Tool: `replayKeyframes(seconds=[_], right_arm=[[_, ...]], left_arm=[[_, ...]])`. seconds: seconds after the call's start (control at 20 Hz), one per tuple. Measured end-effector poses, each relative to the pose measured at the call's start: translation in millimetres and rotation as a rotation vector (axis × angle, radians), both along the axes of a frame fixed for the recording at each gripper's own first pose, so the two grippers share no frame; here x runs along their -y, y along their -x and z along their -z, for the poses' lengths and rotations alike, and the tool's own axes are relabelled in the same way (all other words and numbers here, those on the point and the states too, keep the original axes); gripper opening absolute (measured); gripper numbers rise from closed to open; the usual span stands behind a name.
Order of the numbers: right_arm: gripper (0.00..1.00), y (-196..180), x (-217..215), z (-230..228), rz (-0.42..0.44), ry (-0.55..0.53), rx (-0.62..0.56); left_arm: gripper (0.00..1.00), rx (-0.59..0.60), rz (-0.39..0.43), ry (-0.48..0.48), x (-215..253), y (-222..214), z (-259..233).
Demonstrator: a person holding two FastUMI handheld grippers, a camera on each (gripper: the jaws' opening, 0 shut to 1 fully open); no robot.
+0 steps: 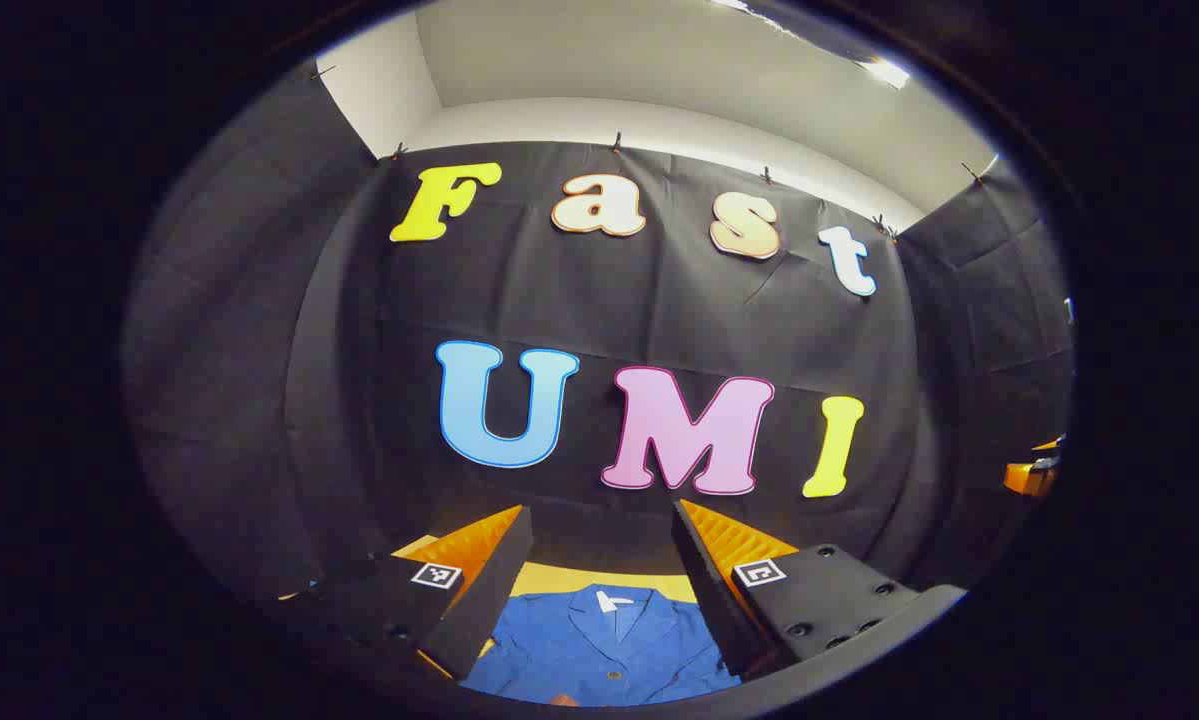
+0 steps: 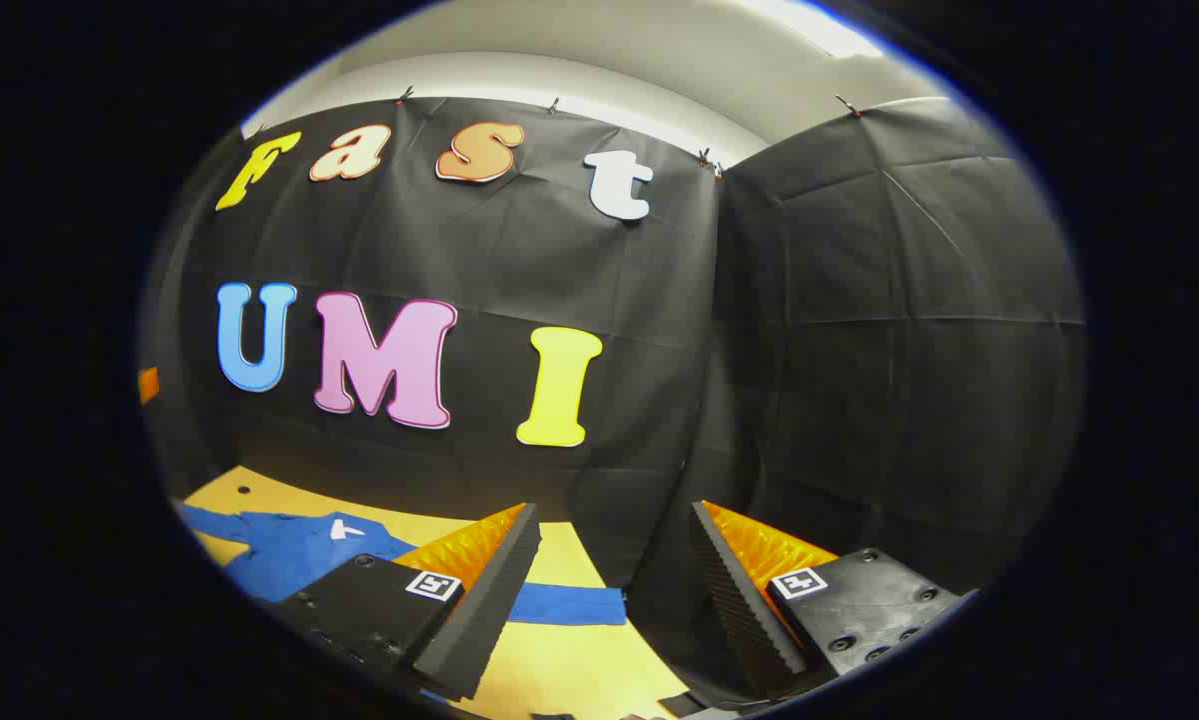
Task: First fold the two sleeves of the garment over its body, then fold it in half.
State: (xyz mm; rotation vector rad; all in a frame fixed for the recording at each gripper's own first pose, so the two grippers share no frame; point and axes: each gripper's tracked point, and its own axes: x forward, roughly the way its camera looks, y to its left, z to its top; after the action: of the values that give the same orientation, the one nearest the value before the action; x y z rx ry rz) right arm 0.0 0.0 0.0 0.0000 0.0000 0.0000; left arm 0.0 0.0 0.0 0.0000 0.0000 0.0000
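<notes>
A blue collared garment (image 1: 599,650) lies flat on the yellow table (image 1: 609,580), its collar toward the back wall and a white tag at the neck. My left gripper (image 1: 604,520) hovers open above the garment's chest, nothing between its fingers. In the right gripper view the same garment (image 2: 289,550) lies at lower left, and one sleeve (image 2: 569,605) stretches out flat to the right across the table (image 2: 559,670). My right gripper (image 2: 614,515) is open and empty, above the table by the end of that sleeve.
The black cloth wall (image 2: 839,380) closes the booth behind and on the right, close to the table's far edge. An orange piece of the other gripper (image 1: 1031,475) shows at the far right of the left gripper view.
</notes>
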Motion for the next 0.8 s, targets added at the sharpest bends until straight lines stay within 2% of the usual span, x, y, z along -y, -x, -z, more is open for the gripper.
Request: replayKeyframes(seconds=[0.1,0.15,0.2,0.3,0.35,0.45,0.55,0.6,0.65,0.8], right_arm=[[0.96,8,-15,-23,-0.044,-0.013,0.047],[1.0,9,-12,-33,-0.044,0.009,0.08],[0.96,7,0,-38,-0.012,0.086,0.118],[0.96,6,41,-54,0.082,0.276,0.213],[0.96,9,50,-53,0.101,0.311,0.21],[0.96,21,54,-64,0.126,0.301,0.198],[0.96,22,36,-72,0.08,0.22,0.179],[0.88,21,19,-71,0.03,0.178,0.148],[0.96,19,0,-70,-0.011,0.158,0.123],[0.96,9,-57,-95,-0.147,0.155,0.122]], left_arm=[[0.81,0.026,0.01,0.015,2,5,-9],[0.81,0.037,0.009,0.008,1,5,-12],[0.81,0.039,0.004,-0.004,-2,6,-11],[0.81,0.028,0.007,-0.019,-3,9,-6],[0.81,0.025,0.014,-0.021,-1,11,-6],[0.81,0.028,0.019,-0.025,-2,15,-9],[0.81,0.017,0.02,-0.019,-3,16,-8],[0.81,0.007,0.018,-0.016,-4,16,-9],[0.81,0.003,0.018,-0.023,-5,17,-10],[0.81,0.02,0.015,-0.085,-10,18,-22]])
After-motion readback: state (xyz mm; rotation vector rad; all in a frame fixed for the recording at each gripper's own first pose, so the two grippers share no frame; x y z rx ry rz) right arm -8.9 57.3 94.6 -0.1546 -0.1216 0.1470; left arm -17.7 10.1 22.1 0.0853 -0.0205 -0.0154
